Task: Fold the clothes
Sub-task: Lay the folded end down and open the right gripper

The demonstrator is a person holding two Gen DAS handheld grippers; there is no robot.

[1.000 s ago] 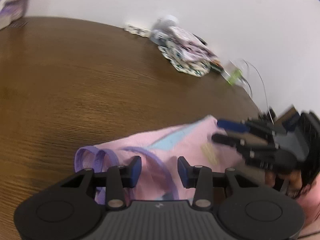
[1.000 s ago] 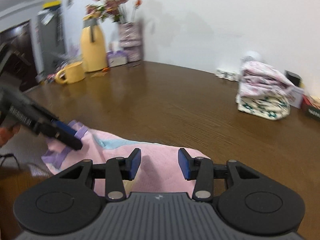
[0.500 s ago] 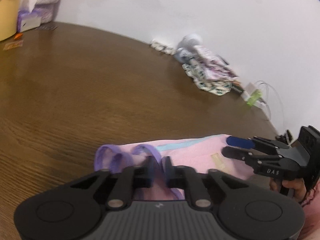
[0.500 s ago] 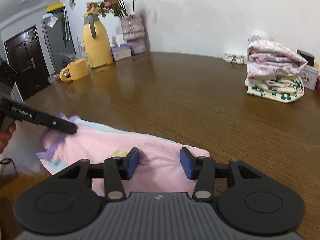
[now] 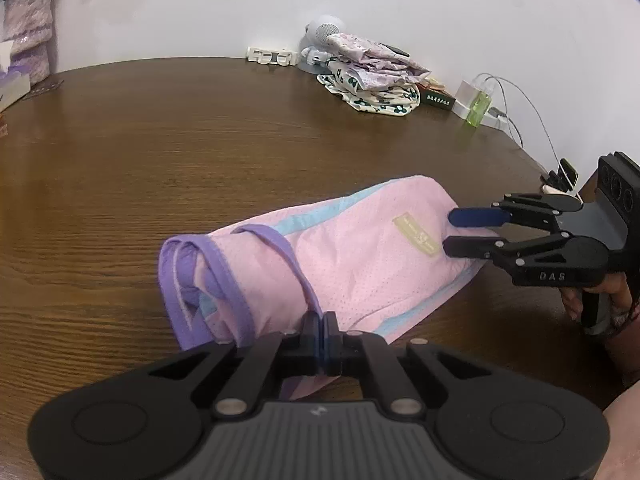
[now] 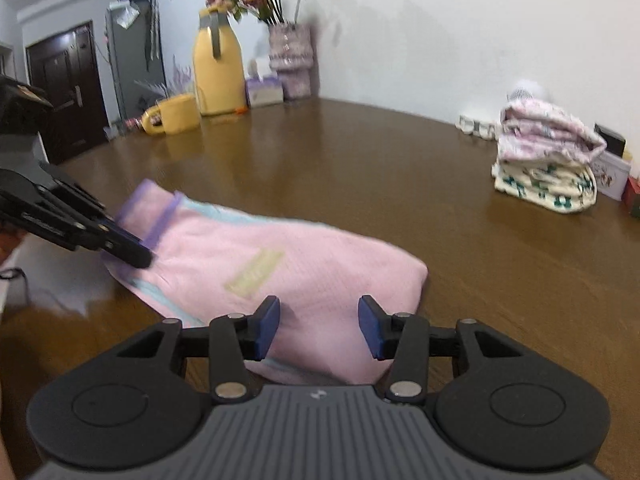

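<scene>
Pink garment [image 5: 344, 256] lies on my brown wooden table [image 5: 160, 152]. My left gripper [image 5: 324, 332] is clenched on its purple-trimmed edge at six o'clock. My right gripper [image 6: 318, 326], fingers spread apart, hovers over its other end. Folded clothes [image 6: 548, 160] sit at two o'clock.

Count: one pink mesh garment with purple trim [image 5: 344, 256]; one stack of two folded floral cloths [image 6: 548, 160]; one yellow ceramic mug [image 6: 174, 114]; one yellow thermos jug [image 6: 218, 76]; two black grippers.
</scene>
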